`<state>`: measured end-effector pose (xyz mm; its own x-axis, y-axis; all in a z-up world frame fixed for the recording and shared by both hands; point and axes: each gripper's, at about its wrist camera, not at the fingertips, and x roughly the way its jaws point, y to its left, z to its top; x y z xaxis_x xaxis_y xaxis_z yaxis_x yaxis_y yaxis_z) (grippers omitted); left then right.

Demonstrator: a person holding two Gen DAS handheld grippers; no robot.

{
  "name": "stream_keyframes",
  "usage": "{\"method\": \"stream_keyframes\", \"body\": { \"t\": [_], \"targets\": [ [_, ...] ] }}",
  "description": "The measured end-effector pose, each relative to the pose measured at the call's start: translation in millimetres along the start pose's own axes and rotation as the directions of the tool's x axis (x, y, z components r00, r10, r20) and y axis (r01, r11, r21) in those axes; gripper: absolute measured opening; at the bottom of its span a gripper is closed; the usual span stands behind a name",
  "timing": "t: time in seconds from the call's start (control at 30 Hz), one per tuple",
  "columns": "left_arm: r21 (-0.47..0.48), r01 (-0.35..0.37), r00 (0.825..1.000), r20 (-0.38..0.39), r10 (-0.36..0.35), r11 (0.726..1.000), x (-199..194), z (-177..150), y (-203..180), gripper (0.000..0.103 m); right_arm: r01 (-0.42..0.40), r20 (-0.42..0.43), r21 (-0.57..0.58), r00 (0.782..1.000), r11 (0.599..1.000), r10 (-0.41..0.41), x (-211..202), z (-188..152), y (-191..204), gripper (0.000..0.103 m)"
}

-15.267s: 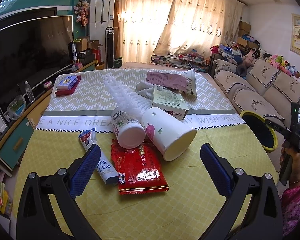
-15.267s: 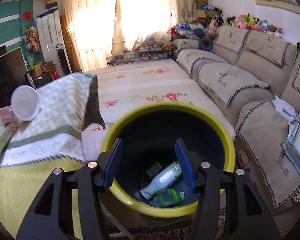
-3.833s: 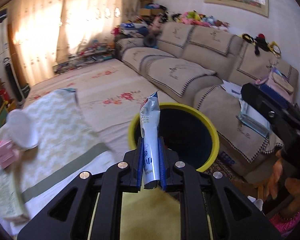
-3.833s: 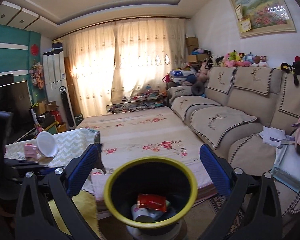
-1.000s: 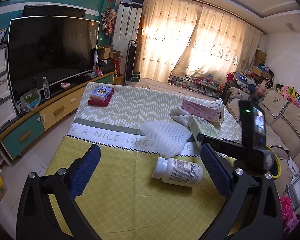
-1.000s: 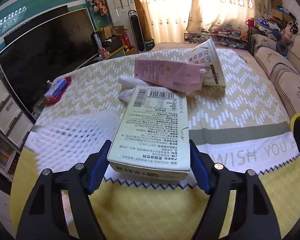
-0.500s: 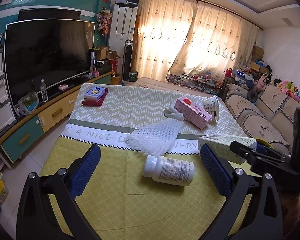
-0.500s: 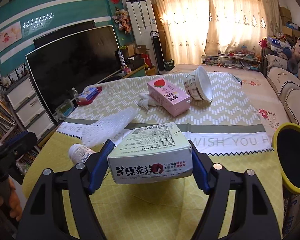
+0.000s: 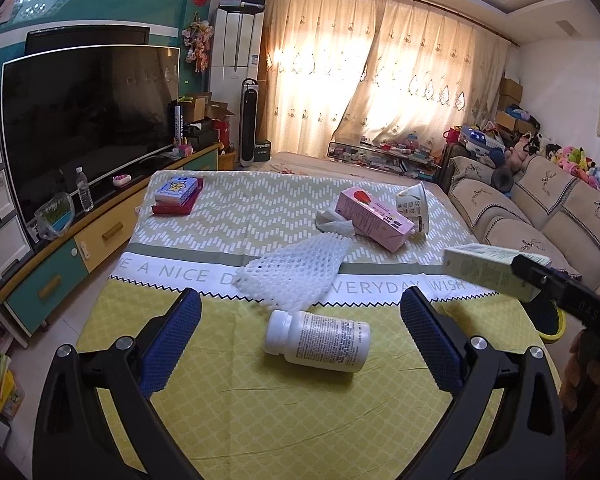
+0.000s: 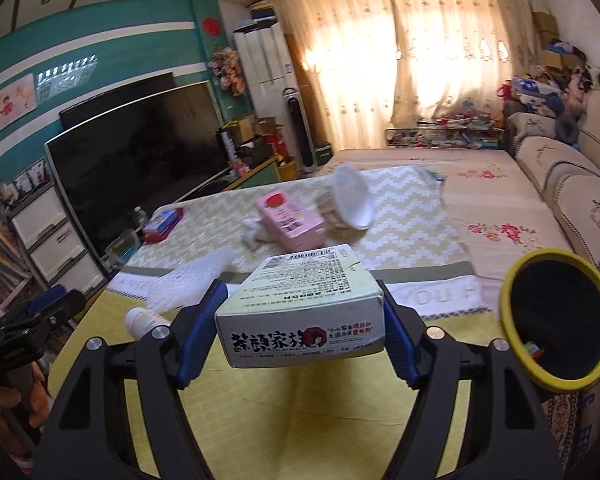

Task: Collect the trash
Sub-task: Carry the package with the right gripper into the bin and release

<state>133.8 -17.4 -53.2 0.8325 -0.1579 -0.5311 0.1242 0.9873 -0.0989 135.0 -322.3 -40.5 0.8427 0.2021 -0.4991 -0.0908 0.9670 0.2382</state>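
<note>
My right gripper (image 10: 300,340) is shut on a pale green tea box (image 10: 304,300) and holds it in the air above the table's right side; the box also shows in the left wrist view (image 9: 488,268). The yellow-rimmed trash bin (image 10: 556,324) stands off the table edge to the right of the box. My left gripper (image 9: 300,340) is open and empty, just above a white pill bottle (image 9: 320,340) lying on its side. Behind the bottle lie a white foam net (image 9: 296,268), a pink carton (image 9: 372,218) and a tipped paper cup (image 9: 414,208).
The table (image 9: 260,420) has a yellow and green cloth. A stack of small books (image 9: 176,194) sits at its far left. A TV (image 9: 84,120) and cabinet stand on the left, a sofa (image 9: 540,208) on the right.
My right gripper has lifted the tea box off the table and carried it right, toward the bin. My left gripper has edged forward over the pill bottle.
</note>
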Motion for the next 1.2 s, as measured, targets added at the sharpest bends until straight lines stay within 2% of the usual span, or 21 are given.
{"method": "stream_keyframes", "body": {
  "t": [0.2,0.33,0.37,0.47,0.63,0.73,0.83,0.93,1.03,1.2],
  "targets": [
    [0.024,0.011,1.0,-0.021,-0.01,1.0,10.4,-0.7,-12.3,0.098,0.15,0.037,0.081,0.987,0.985,-0.153,-15.2,3.2,-72.3,0.069],
    [0.041,0.017,0.999,-0.037,-0.016,0.999,18.4,-1.5,-21.8,0.098,0.293,0.023,0.162,0.954,0.942,-0.3,-19.5,-0.9,-132.1,0.069],
    [0.045,0.018,0.999,-0.041,-0.016,0.999,20.4,-1.7,-23.7,0.098,0.342,0.013,0.182,0.937,0.922,-0.35,-19.7,-4.1,-150.3,0.069],
    [0.059,0.022,0.998,-0.053,-0.019,0.998,26.2,-1.9,-31.2,0.098,0.422,-0.015,0.221,0.903,0.879,-0.429,-17.4,-11.9,-187.7,0.069],
    [0.082,0.03,0.997,-0.07,-0.024,0.996,33.8,-2.8,-42.0,0.098,0.501,-0.055,0.228,0.862,0.835,-0.503,-4.0,-22.9,-224.9,0.07],
    [0.097,0.034,0.996,-0.081,-0.026,0.995,37.6,-5.2,-45.6,0.098,0.514,-0.06,0.234,0.855,0.825,-0.515,4.6,-24.3,-231.8,0.075],
    [0.11,0.035,0.995,-0.099,-0.024,0.993,41.5,-10.9,-45.9,0.098,0.483,-0.025,0.226,0.871,0.846,-0.49,1.8,-19.9,-219.3,0.079],
    [0.11,0.037,0.993,-0.119,-0.024,0.993,45.7,-16.8,-41.5,0.098,0.432,0.013,0.203,0.896,0.879,-0.443,0.2,-11.6,-186.9,0.081],
    [0.101,0.031,0.99,-0.141,-0.017,0.994,51.1,-22.1,-33.8,0.098,0.353,0.046,0.168,0.93,0.92,-0.365,-0.6,-5.3,-156.9,0.083],
    [0.105,0.002,0.988,-0.155,0.014,0.994,62.2,-27.1,-23.6,0.098,0.255,0.077,0.101,0.962,0.962,-0.263,4.7,0.3,-112.0,0.084]
  ]
}}
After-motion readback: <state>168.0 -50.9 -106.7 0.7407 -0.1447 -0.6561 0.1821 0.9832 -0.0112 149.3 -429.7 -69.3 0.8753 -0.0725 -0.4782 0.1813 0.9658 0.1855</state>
